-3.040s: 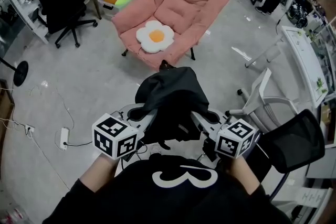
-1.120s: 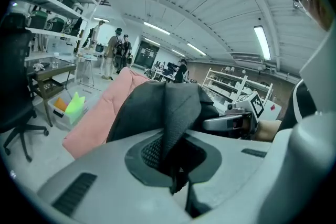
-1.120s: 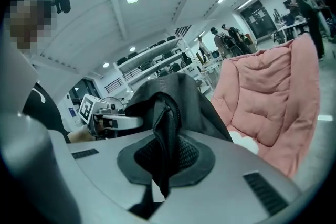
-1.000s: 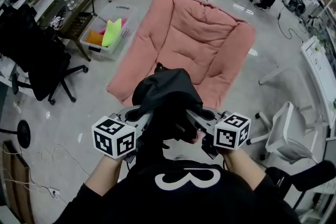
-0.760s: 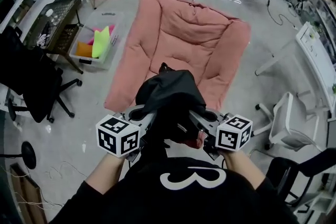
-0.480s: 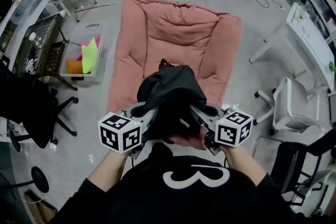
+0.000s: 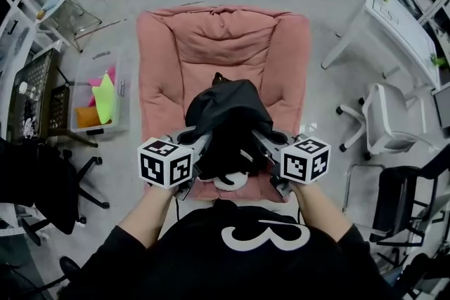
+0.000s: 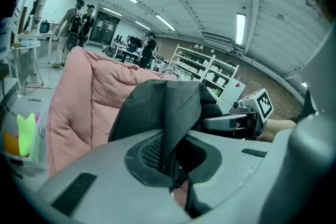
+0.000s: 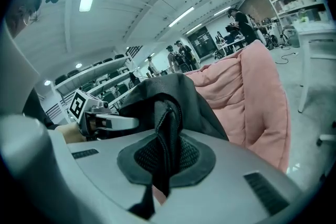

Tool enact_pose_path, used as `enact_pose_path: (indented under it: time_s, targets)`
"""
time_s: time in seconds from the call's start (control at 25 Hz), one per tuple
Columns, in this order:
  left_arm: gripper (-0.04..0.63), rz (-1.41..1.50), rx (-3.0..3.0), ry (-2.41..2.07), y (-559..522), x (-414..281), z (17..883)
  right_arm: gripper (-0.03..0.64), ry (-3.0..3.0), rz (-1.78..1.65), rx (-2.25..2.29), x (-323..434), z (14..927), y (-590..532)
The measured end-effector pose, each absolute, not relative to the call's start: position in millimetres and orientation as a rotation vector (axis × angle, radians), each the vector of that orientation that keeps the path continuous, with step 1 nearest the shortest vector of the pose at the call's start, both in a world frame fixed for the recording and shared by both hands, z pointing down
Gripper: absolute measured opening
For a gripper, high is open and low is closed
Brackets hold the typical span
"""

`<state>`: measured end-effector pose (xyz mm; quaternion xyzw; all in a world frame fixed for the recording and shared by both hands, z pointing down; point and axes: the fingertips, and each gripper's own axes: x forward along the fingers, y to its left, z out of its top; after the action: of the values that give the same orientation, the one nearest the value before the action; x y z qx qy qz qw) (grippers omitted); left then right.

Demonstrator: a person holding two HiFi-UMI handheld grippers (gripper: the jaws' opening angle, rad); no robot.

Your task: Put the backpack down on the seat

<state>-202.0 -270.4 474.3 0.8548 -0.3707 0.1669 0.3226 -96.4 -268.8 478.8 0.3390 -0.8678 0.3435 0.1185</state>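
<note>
A black backpack (image 7: 226, 116) hangs between my two grippers, over the front part of the pink padded chair's seat (image 7: 211, 46). My left gripper (image 7: 198, 151) is shut on a fold of the pack's fabric (image 8: 168, 113), pinched between its pads. My right gripper (image 7: 264, 147) is shut on another strip of the pack (image 9: 165, 113) on the opposite side. The pink chair (image 8: 73, 107) fills the background in the left gripper view and shows to the right (image 9: 257, 92) in the right gripper view. A white cushion's edge (image 7: 228, 181) peeks out below the pack.
A clear bin with bright coloured items (image 7: 98, 95) stands left of the chair, with a black office chair (image 7: 35, 179) nearer me. On the right are a white chair (image 7: 383, 119), a white desk (image 7: 401, 10) and a black chair (image 7: 408, 200).
The pink chair has swung from upper right to straight ahead and come closer under the pack. Both grippers keep their hold on the backpack, at the same height before me.
</note>
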Motion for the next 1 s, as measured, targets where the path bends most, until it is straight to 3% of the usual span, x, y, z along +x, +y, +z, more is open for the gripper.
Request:
enact_pose_path:
  time_s: [0.6, 1.0]
  targets:
    - [0.012, 0.553, 2.374, -0.86, -366, -211, 549, 0.014, -2.446, 0.807, 1.151, -107, 549, -349]
    - [0.012, 0.56, 2.364, -0.872, -411, -208, 597, 0.027, -2.343, 0.848, 1.279, -100, 599, -397]
